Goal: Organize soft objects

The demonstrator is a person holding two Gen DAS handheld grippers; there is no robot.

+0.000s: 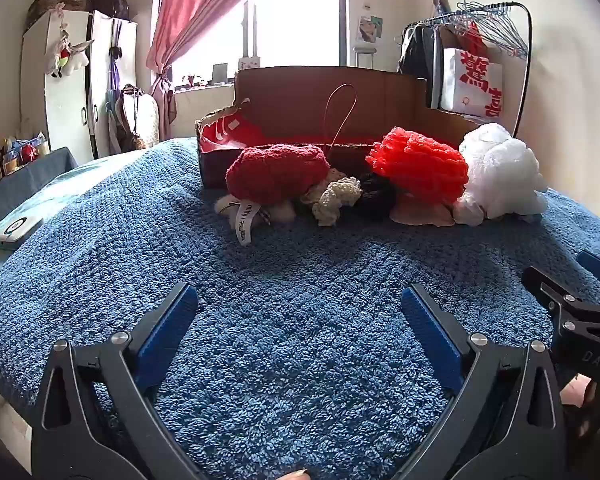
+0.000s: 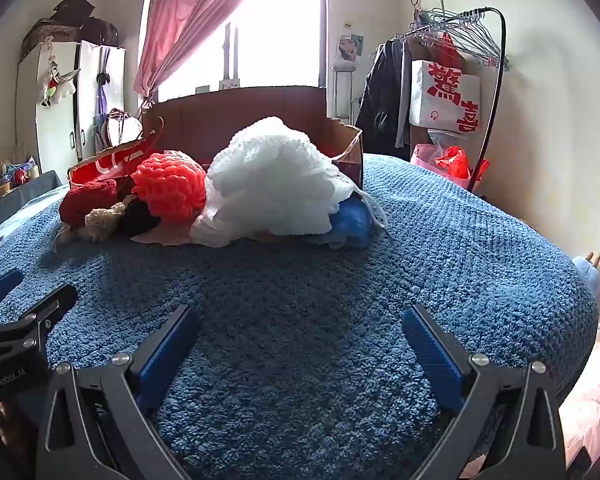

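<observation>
soft pile waits in front of the box, both grippers apart and empty

the left gripper (image 1: 300, 316) hovers low over the blue blanket (image 1: 300, 272) with its fingers spread wide and nothing between them. the right gripper (image 2: 300, 332) sits just beside it in the same pose, fingers apart, holding nothing.

the soft objects lie in a row on the blanket, pressed together in front of the cardboard box (image 1: 324, 96). the left wrist view shows the dark red knit piece (image 1: 276, 172) at the left end, a cream knit piece (image 1: 336, 200) and a black one (image 1: 374, 196) low in the middle, then the bright orange-red knit piece (image 1: 418, 166) and the white knit piece (image 1: 500, 176) at the right end.

the right wrist view adds a blue soft piece (image 2: 354, 220) tucked under the white one's right side, barely visible from the left. only the left view shows a small white device (image 1: 18, 232) on the bed's left edge clearly.
</observation>
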